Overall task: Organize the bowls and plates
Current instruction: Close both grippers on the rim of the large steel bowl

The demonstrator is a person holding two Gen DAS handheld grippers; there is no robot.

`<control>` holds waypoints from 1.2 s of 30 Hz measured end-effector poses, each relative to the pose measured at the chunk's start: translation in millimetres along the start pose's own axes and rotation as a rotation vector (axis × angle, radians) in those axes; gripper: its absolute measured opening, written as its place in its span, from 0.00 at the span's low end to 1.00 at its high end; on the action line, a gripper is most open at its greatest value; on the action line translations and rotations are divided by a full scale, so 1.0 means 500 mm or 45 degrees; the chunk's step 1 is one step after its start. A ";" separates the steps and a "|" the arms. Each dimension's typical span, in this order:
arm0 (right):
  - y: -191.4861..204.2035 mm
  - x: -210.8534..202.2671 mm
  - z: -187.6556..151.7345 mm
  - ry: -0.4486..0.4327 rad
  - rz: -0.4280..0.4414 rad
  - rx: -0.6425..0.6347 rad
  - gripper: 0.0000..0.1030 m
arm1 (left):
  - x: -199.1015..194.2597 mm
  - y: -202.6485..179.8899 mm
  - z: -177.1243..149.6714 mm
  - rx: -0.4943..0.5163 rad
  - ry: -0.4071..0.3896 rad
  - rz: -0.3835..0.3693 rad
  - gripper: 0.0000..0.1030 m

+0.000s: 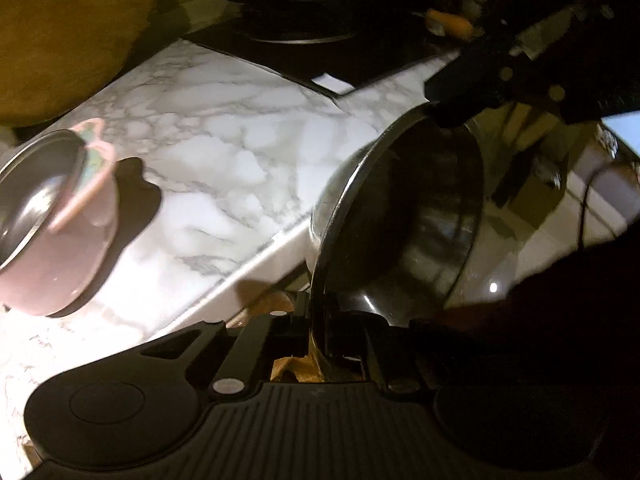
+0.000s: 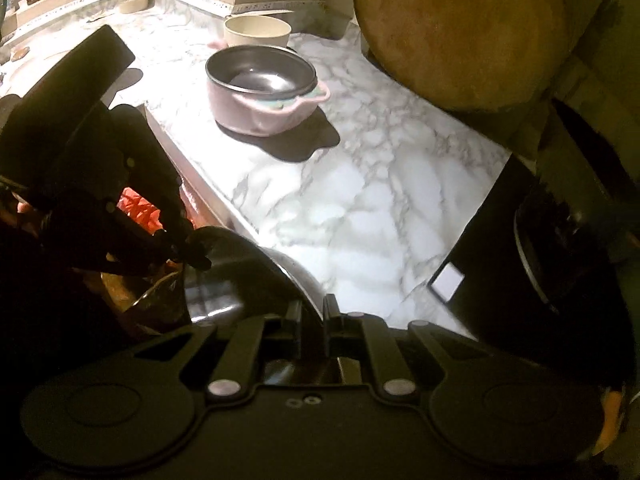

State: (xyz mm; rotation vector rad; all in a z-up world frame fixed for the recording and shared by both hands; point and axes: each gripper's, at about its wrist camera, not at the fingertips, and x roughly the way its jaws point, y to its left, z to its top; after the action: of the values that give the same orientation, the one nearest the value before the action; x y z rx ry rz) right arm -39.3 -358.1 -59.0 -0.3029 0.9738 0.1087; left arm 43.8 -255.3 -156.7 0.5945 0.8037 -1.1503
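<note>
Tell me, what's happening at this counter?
A person with a gripper in each hand is holding one shiny dark bowl off the edge of the marble counter. The left gripper pinches its rim on one side, and the right gripper pinches the opposite side. A pink bowl with a dark inside sits on the counter, with a cream bowl just behind it. A round wooden board leans at the back.
</note>
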 end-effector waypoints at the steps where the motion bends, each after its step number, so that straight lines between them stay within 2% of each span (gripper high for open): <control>1: -0.002 -0.006 0.009 0.002 0.000 -0.011 0.09 | -0.007 0.007 0.006 -0.017 -0.004 0.000 0.06; 8: -0.030 -0.053 0.096 -0.043 -0.045 -0.148 0.08 | -0.047 0.071 0.068 -0.230 -0.049 -0.058 0.07; 9: -0.038 -0.058 0.113 -0.053 -0.058 -0.177 0.01 | -0.047 0.085 0.078 -0.274 -0.046 -0.079 0.07; 11: -0.066 -0.061 0.151 -0.068 -0.079 -0.208 0.01 | -0.046 0.103 0.103 -0.328 -0.061 -0.101 0.06; 15: -0.125 -0.004 0.207 0.016 -0.018 -0.226 0.01 | -0.017 0.120 0.146 -0.386 -0.026 -0.088 0.08; 19: -0.127 0.033 0.217 0.063 0.022 -0.290 0.01 | 0.000 0.124 0.153 -0.398 -0.009 -0.063 0.10; 24: -0.135 0.016 0.218 0.059 0.025 -0.358 0.01 | 0.021 0.135 0.190 -0.450 0.033 0.086 0.13; 25: -0.143 0.016 0.222 0.057 0.017 -0.360 0.04 | 0.023 0.145 0.198 -0.477 0.039 0.106 0.12; 31: -0.183 0.044 0.235 0.045 0.001 -0.287 0.08 | 0.056 0.182 0.246 -0.553 0.065 0.177 0.12; 36: -0.200 0.058 0.235 0.035 0.019 -0.224 0.10 | 0.055 0.218 0.254 -0.602 0.069 0.255 0.12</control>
State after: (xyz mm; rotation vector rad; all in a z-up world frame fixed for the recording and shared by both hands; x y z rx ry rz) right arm 93.0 -419.5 -1.0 -0.4595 0.9957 0.2049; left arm 184.0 -334.0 -102.8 0.3024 0.9988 -0.7276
